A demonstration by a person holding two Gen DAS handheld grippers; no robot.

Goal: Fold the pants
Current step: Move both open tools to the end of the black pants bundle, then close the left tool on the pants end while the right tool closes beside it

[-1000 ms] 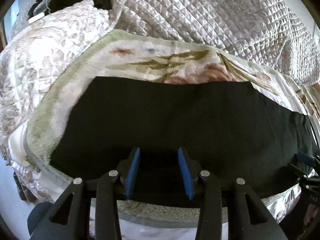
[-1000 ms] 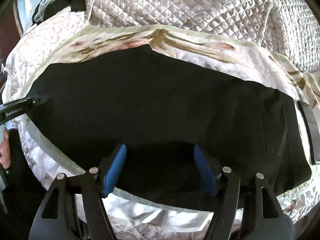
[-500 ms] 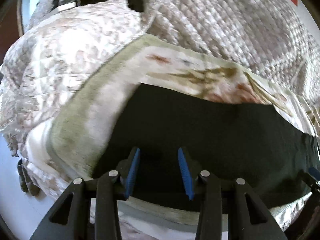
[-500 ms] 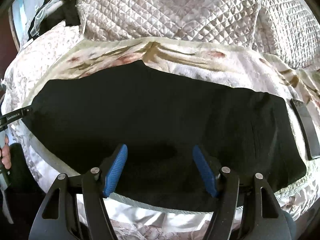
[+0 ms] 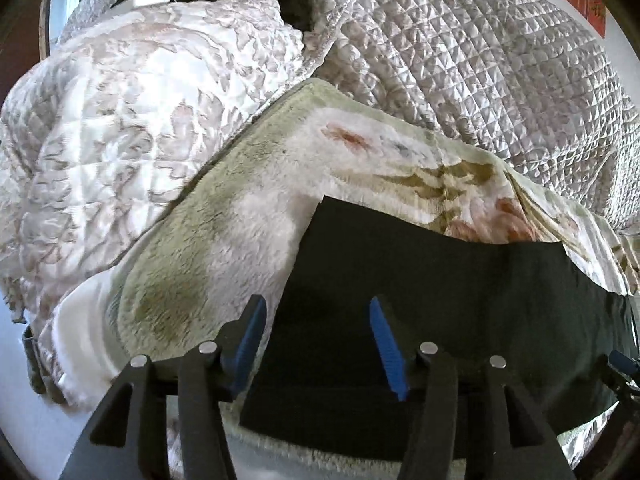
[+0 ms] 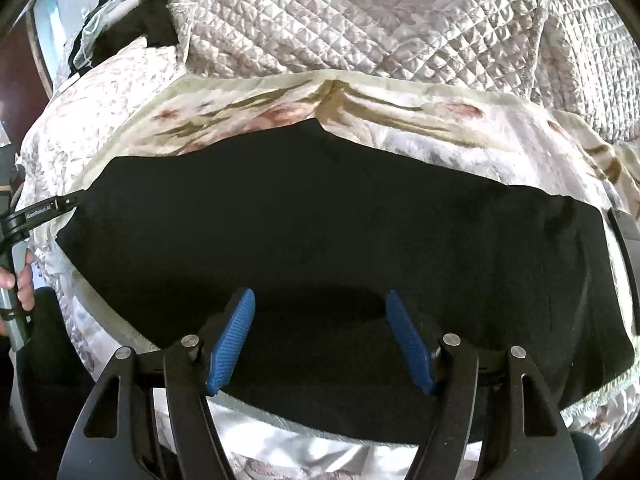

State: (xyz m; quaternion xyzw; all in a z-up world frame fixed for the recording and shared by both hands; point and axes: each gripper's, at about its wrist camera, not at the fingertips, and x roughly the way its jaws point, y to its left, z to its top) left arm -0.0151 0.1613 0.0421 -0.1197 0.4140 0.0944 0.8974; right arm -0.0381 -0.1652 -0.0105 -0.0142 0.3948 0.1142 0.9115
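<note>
Black pants point(image 6: 340, 220) lie spread flat across a floral fleece blanket point(image 5: 248, 216) on a bed. In the left wrist view my left gripper point(image 5: 318, 338) hovers over the left end of the pants point(image 5: 440, 300). Its jaws are opening, and the cloth's left edge runs below the gap with neither blue pad pressing on it. From the right wrist view the same gripper point(image 6: 60, 205) shows at the far left, held by a hand point(image 6: 22, 284). My right gripper point(image 6: 320, 340) stands open above the near middle of the pants, gripping nothing.
Quilted satin bedding point(image 5: 480, 60) is heaped behind the blanket, with a patterned quilt point(image 5: 120, 128) to the left. A dark flat strip point(image 6: 624, 228) lies beside the right end of the pants. Dark clothing point(image 6: 132, 28) sits at the back left. The bed's near edge runs just under both grippers.
My left gripper has slid left along the pants to their left end, and its jaws have spread wider. The right gripper has stayed nearly where it was, still open.
</note>
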